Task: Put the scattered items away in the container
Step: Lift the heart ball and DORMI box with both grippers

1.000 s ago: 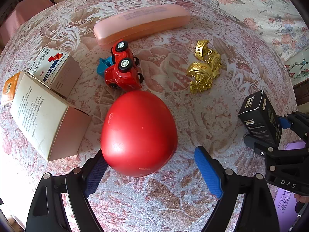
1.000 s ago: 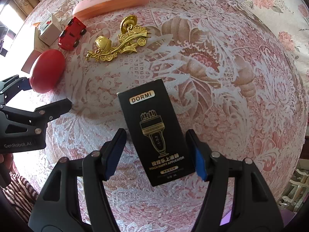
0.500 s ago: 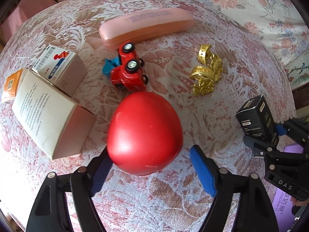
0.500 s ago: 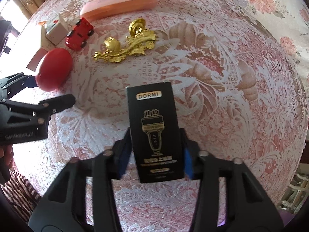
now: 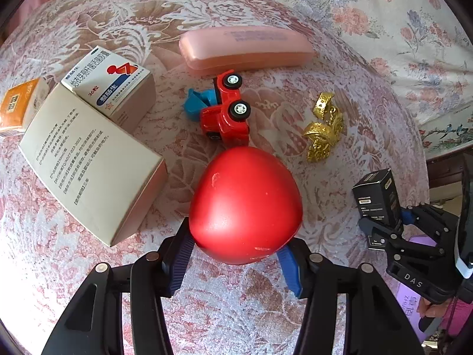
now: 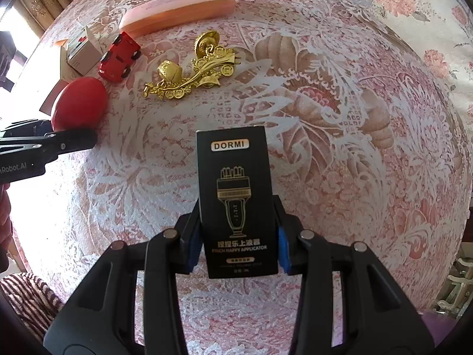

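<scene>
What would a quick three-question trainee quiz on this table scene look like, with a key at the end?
1. True or false: the right gripper is clamped on the black box.
2. What sits between the left gripper pads: A the red egg-shaped toy, B the gold ornament, C the pink case?
3. Does the toy truck stand on its wheels?

Key: 1 true. 2 A, jaws closing, pads at its sides. 3 No, it lies on its side.

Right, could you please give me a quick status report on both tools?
Left tool closing, pads on the red egg. Right tool shut on the black box. Container not in view.
</scene>
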